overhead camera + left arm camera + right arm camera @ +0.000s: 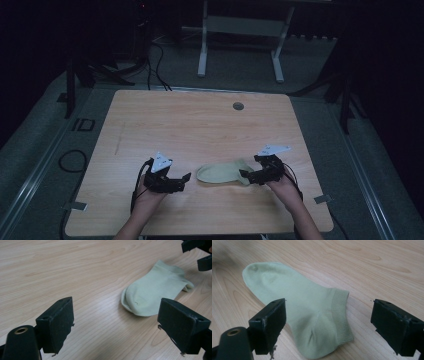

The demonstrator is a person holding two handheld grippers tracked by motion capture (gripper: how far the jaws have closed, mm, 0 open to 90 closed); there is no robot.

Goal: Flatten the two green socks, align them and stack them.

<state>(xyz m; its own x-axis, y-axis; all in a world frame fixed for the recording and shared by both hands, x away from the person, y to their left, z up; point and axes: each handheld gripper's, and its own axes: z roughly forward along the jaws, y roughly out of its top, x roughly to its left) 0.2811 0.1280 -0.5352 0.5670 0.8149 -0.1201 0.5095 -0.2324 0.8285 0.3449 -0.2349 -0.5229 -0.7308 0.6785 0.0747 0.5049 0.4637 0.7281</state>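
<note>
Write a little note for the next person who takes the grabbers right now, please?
Left gripper: open, holding nothing, just left of the sock's toe end.
Right gripper: open, holding nothing, at the sock's cuff end.
Sock: pale green, lying flat on the wooden table, between the two grippers, its cuff towards the right gripper.
Done: sock looks laid out flat and is let go.
Left: probably folding or moving it; you would have to grip it first.

**Light wood tabletop, one sock**

The tabletop (200, 125) is pale wood with rounded corners and visible grain. A small round grey grommet (238, 106) sits near its far edge. One pale green ankle sock (222, 173) lies flat on the near half, toe toward the left, cuff toward the right.
</note>
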